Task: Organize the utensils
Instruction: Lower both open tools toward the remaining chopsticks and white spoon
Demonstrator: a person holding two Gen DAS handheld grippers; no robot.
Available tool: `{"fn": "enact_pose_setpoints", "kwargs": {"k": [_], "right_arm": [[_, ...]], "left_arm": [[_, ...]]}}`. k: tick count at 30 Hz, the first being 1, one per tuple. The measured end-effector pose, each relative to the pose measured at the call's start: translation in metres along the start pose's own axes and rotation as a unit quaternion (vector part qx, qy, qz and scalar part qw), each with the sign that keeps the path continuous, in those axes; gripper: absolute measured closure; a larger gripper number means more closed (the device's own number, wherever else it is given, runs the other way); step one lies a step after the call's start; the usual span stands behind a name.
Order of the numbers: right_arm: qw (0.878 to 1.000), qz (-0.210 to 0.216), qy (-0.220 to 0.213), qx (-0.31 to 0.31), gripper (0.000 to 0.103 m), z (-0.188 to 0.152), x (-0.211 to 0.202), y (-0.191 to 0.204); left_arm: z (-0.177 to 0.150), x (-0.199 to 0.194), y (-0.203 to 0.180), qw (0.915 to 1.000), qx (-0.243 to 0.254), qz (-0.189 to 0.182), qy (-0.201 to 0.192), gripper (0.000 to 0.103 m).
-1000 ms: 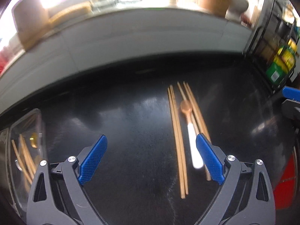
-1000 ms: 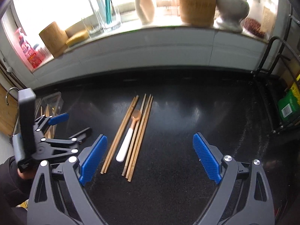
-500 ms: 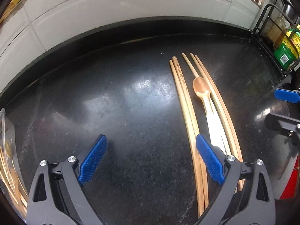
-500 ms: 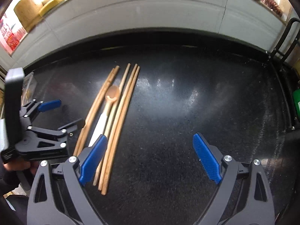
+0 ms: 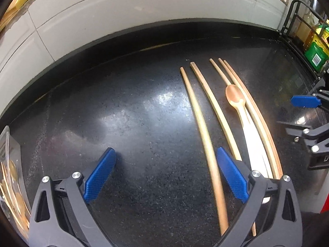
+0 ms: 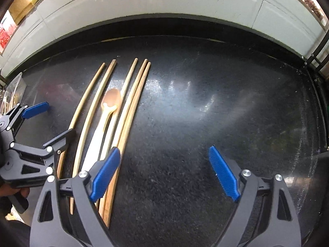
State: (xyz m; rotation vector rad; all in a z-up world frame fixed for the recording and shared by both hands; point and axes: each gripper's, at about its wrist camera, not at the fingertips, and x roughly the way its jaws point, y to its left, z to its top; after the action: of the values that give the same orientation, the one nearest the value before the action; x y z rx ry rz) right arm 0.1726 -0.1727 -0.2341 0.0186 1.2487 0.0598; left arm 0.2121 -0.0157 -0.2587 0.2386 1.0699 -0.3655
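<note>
**Both grippers drop in over the chopstick row**

Left wrist view: the left gripper [image 5: 165, 177] has come down close to the black counter [image 5: 123, 113] since a second ago, its blue pads spread wide and holding nothing. The leftmost chopstick [image 5: 202, 127], now parted from its neighbour, runs between the jaws from 12 o'clock toward 5. The spoon [image 5: 236, 100] lies at 2 o'clock among the other chopsticks [image 5: 258, 117]. A clear container [image 5: 7, 142] with utensils inside sits at 9 o'clock.

Right wrist view: the right gripper [image 6: 164, 175] has also lowered, jaws apart and empty over bare counter. The utensil row lies at 10 o'clock, beside its left pad. The left gripper appears at 9 o'clock, straddling the outer chopstick. I'd judge a first pickup is near, likely that stick, bound for the container.
</note>
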Motion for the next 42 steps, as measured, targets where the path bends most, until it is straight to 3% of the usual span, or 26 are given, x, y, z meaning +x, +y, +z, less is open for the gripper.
{"fn": "enact_pose_setpoints", "kwargs": {"k": [11, 20, 24, 31, 39, 40, 42], "right_arm": [[1.000, -0.012, -0.007, -0.018, 0.017, 0.004, 0.015, 0.013], [1.000, -0.011, -0.023, -0.014, 0.017, -0.001, 0.013, -0.005], [1.000, -0.012, -0.012, -0.006, 0.005, -0.004, 0.016, -0.007], [1.000, -0.015, -0.001, 0.002, 0.005, -0.004, 0.018, -0.013], [1.000, -0.015, -0.019, 0.005, 0.005, -0.009, 0.019, -0.013], [1.000, -0.017, -0.019, 0.007, 0.005, -0.010, 0.018, -0.013], [1.000, -0.018, -0.014, 0.012, 0.006, -0.011, 0.018, -0.012]], "left_arm": [[-0.003, -0.002, 0.003, 0.9999, -0.010, 0.004, -0.008, 0.006], [-0.012, -0.007, 0.004, 0.9996, -0.021, 0.009, -0.018, 0.006], [-0.016, -0.009, 0.001, 0.9994, -0.027, 0.014, -0.018, 0.006], [-0.020, -0.012, 0.001, 0.9992, -0.032, 0.017, -0.018, 0.006], [-0.028, -0.017, -0.004, 0.9981, -0.048, 0.030, -0.026, 0.006], [-0.030, -0.018, -0.005, 0.9979, -0.050, 0.031, -0.025, 0.007], [-0.034, -0.023, -0.008, 0.9975, -0.054, 0.035, -0.032, 0.021]]}}
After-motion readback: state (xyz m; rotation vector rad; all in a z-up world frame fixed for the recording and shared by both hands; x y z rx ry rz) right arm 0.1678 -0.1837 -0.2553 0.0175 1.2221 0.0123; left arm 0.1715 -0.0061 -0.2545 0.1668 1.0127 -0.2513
